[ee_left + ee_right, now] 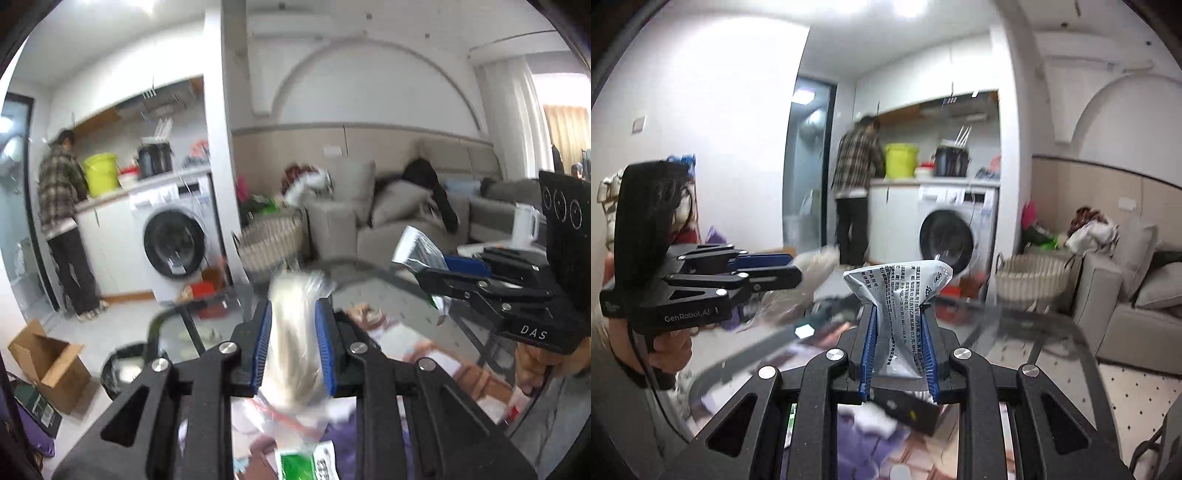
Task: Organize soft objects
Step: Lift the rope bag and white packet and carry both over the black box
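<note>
My left gripper (293,325) is shut on a soft pale bundle in clear plastic (295,332), held up in the air; it also shows at the left of the right wrist view (812,269). My right gripper (899,332) is shut on a silver-white printed sachet (901,295), also raised; that sachet shows in the left wrist view (417,251) at the right. Below both lie purple cloth (864,443) and other packets (306,461) on a cluttered surface.
A round glass table (1034,332) lies ahead. A woven basket (273,243) stands by a grey sofa (406,210). A washing machine (173,236) and a person (62,221) are at the kitchen counter. A cardboard box (48,362) and a black bin (125,369) sit on the floor.
</note>
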### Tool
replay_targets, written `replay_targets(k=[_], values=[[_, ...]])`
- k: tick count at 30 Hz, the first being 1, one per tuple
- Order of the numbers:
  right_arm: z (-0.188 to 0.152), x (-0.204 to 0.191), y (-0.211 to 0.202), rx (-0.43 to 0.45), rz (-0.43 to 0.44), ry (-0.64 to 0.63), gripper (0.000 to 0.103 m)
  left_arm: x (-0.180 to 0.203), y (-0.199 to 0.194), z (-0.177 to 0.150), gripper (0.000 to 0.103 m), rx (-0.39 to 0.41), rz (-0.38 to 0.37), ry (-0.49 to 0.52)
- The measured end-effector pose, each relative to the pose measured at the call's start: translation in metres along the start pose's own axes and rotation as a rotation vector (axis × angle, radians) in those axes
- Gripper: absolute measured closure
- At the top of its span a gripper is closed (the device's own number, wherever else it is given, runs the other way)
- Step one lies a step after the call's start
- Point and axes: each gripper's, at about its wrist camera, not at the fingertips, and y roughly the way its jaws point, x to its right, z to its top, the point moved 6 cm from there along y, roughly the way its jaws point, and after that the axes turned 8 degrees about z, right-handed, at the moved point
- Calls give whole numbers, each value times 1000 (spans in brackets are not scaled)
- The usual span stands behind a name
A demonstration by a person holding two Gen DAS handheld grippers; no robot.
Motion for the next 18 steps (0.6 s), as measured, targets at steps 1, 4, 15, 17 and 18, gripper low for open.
replay_targets(k=[1, 4, 15, 17, 18], values=[[2, -1, -2, 12, -3, -1, 81, -1, -3, 3, 82, 18, -1, 3], [6, 1, -8, 30, -19, 10, 81, -7, -8, 6, 87, 43, -11, -7], [-26, 7, 21, -156, 23, 70, 81, -21, 62, -59, 55, -432, -33, -12], [-41, 5, 32, -231, 35, 96, 81, -34, 76, -87, 45, -560, -3, -45], [-47, 4, 38, -255, 41, 103, 81, -37, 81, -100, 44, -610, 1, -50]])
